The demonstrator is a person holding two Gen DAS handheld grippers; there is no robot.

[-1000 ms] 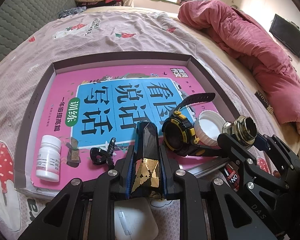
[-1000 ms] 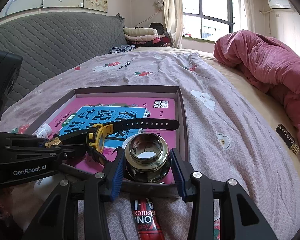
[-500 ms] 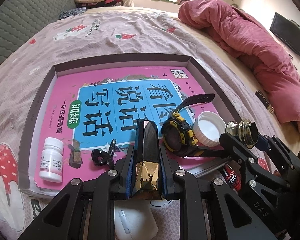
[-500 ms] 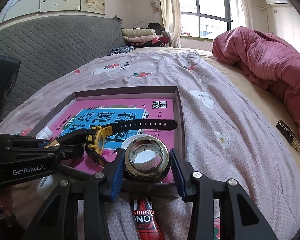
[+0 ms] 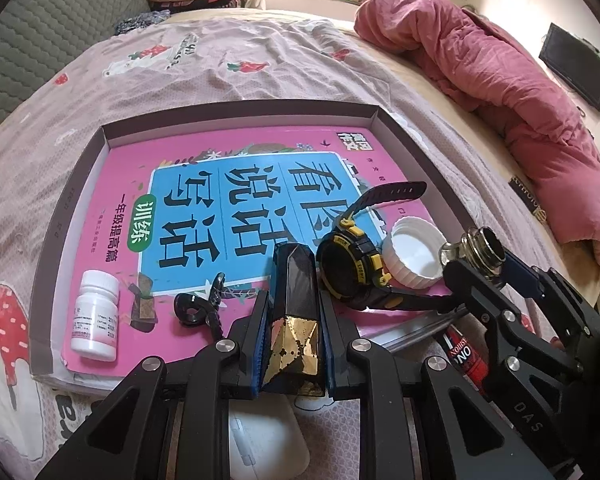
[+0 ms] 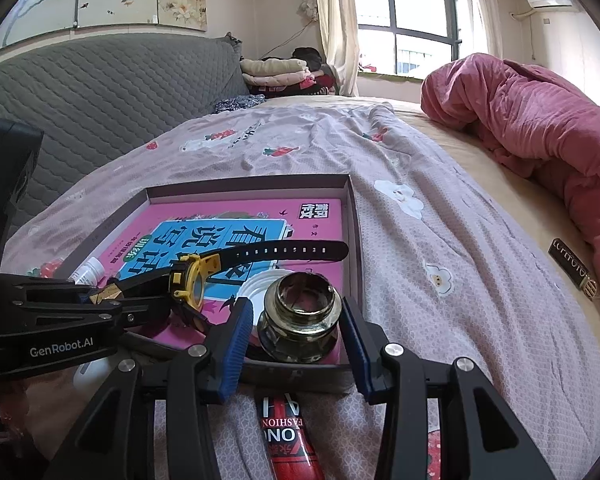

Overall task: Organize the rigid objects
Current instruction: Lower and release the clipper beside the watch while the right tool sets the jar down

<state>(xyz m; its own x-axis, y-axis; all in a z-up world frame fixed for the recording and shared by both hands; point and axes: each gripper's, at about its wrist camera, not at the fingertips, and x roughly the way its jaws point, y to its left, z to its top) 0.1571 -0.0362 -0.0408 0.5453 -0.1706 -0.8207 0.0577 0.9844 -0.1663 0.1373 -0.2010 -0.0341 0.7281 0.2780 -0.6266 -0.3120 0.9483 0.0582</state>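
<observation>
- Two grippers at work, both at the near edge of the tray [image 5: 66,204] on the bed.
- Nearest, L gripper [image 5: 294,344]: jaws pinching a faceted black-and-gold case [image 5: 296,316], blue pads tight on both flanks. Case points fwd over the tray's near rim; can't tell if its tip touches the pink book [image 5: 236,152] lining the tray.
- White flat gadget [image 5: 266,438] lies on the sheet right under the L gripper, outside the tray.
- R gripper [image 6: 296,330]: jaws spread, with gaps between pads and the glass ink bottle [image 6: 298,320] on both sides, so it looks let go (or nearly). Bottle is uncapped, sitting in the tray's near R corner, just beside the white lid [image 5: 414,250].
- Red tube [image 6: 290,436] on the sheet below the R gripper, also outside the tray.
- Just past the fingers: black/yellow watch [image 5: 350,256] w/ strap reaching away, black clip [image 5: 198,308], white pill bottle [image 5: 96,316] near the L rim.
- Farther off: pink quilt [image 6: 532,128], grey headboard [image 6: 100,84], window [image 6: 404,36].
- Risks, as a guess:
  - Bottle is open; a pad clipping it while backing out could tip it and spill whatever is inside onto book and sheet.
  - Case is glossy and faceted, so it may twist or skid when released, or knock the watch or clip sitting close on either side.
  - Soft bed means the tray can rock if a gripper leans on the rim.
</observation>
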